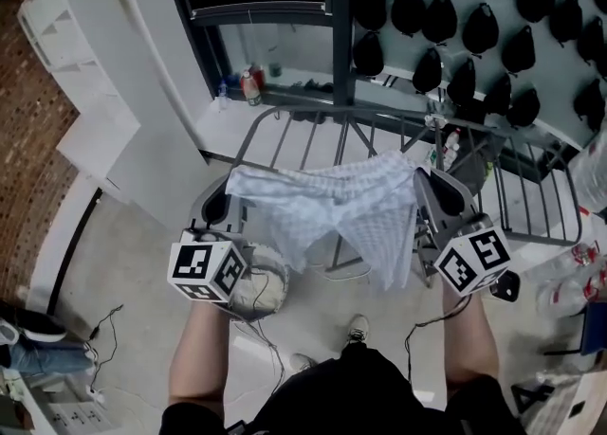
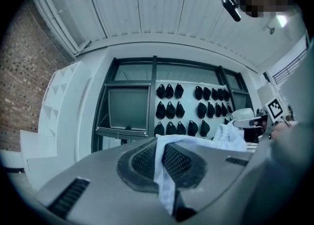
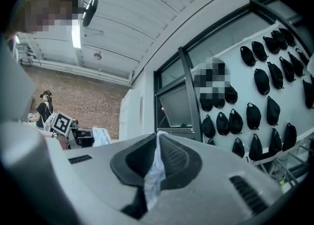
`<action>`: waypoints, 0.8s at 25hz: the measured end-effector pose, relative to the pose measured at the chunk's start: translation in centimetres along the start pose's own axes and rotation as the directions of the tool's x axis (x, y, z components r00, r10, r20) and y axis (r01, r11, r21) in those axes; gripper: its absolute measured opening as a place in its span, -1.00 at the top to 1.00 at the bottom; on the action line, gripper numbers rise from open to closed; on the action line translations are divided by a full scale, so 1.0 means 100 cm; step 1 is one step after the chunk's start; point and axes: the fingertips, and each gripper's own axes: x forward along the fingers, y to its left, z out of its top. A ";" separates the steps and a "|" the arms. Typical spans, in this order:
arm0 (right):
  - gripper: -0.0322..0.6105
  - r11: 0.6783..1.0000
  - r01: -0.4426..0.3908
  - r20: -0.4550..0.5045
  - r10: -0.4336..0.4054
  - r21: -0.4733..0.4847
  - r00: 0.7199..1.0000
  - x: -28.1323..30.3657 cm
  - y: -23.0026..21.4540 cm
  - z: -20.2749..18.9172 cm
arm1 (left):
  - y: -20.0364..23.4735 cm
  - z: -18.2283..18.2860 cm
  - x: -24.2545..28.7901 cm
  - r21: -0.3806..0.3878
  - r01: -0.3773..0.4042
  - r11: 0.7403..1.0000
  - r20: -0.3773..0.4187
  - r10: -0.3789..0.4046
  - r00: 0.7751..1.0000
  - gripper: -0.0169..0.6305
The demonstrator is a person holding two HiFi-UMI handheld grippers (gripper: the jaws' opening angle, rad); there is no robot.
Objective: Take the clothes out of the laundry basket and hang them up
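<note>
A pale checked garment [image 1: 337,210] hangs stretched between my two grippers in the head view, sagging in the middle over the near rails of the grey drying rack [image 1: 550,198]. My left gripper [image 1: 228,194] is shut on its left corner; in the left gripper view the white cloth [image 2: 164,170] runs pinched between the dark pads [image 2: 184,162]. My right gripper [image 1: 432,187] is shut on the right corner; the right gripper view shows the same cloth [image 3: 154,170] clamped between its pads [image 3: 174,158]. A round white laundry basket [image 1: 264,291] stands on the floor below the left gripper.
The drying rack's rails [image 1: 313,135] stand just behind the garment. A wall with several black caps [image 1: 446,16] is at the back right, a window frame [image 1: 275,7] at the back, white shelving [image 1: 85,73] at the left. Cables [image 1: 104,324] and bottles [image 1: 248,84] lie on the floor.
</note>
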 end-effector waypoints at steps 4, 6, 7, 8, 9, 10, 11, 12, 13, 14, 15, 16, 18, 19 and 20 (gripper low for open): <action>0.84 1.000 0.002 0.026 -0.002 -0.001 1.000 0.006 -0.035 0.009 | -0.019 0.005 0.034 0.023 0.000 1.000 0.003 0.000 1.000 0.92; 0.84 1.000 -0.005 0.036 0.005 -0.003 0.999 0.009 -0.051 0.013 | -0.028 0.007 0.048 0.029 -0.010 1.000 0.005 0.010 1.000 0.92; 0.85 1.000 -0.010 0.039 0.010 -0.005 0.999 0.010 -0.059 0.014 | -0.033 0.008 0.055 0.031 -0.016 0.999 0.006 0.016 1.000 0.92; 0.85 1.000 -0.014 0.040 0.014 -0.006 0.999 0.012 -0.068 0.014 | -0.038 0.009 0.062 0.034 -0.022 0.999 0.008 0.021 1.000 0.92; 0.84 1.000 -0.019 0.042 0.019 -0.006 0.999 0.013 -0.076 0.014 | -0.043 0.009 0.069 0.039 -0.026 0.999 0.011 0.026 1.000 0.92; 0.85 1.000 -0.023 0.043 0.024 -0.006 0.999 0.015 -0.085 0.015 | -0.047 0.011 0.076 0.044 -0.031 0.999 0.014 0.030 0.999 0.92; 0.85 1.000 -0.027 0.045 0.027 -0.006 0.999 0.017 -0.093 0.016 | -0.051 0.012 0.083 0.050 -0.036 0.998 0.017 0.035 0.999 0.92; 0.85 1.000 -0.031 0.047 0.031 -0.006 0.998 0.019 -0.101 0.017 | -0.054 0.014 0.090 0.055 -0.042 0.998 0.018 0.041 0.999 0.92; 0.85 0.999 -0.034 0.050 0.034 -0.006 0.998 0.022 -0.108 0.019 | -0.056 0.015 0.095 0.059 -0.049 0.997 0.019 0.048 0.999 0.92; 0.85 0.999 -0.038 0.052 0.038 -0.005 0.998 0.024 -0.113 0.019 | -0.058 0.016 0.100 0.063 -0.057 0.996 0.020 0.056 0.998 0.92; 0.85 0.999 -0.042 0.053 0.042 -0.005 0.998 0.026 -0.119 0.019 | -0.058 0.017 0.105 0.068 -0.064 0.996 0.022 0.063 0.998 0.92; 0.85 0.999 -0.045 0.055 0.045 -0.004 0.997 0.029 -0.124 0.020 | -0.059 0.018 0.110 0.071 -0.071 0.995 0.023 0.069 0.997 0.92; 0.85 0.999 -0.050 0.058 0.050 -0.003 0.997 0.035 -0.134 0.021 | -0.060 0.019 0.120 0.075 -0.082 0.994 0.023 0.080 0.997 0.92; 0.85 0.999 -0.052 0.060 0.052 -0.001 0.997 0.038 -0.139 0.021 | -0.059 0.019 0.125 0.076 -0.086 0.993 0.021 0.085 0.996 0.92; 0.85 0.999 -0.054 0.061 0.054 0.000 0.997 0.042 -0.143 0.022 | -0.058 0.020 0.130 0.076 -0.090 0.993 0.019 0.089 0.996 0.92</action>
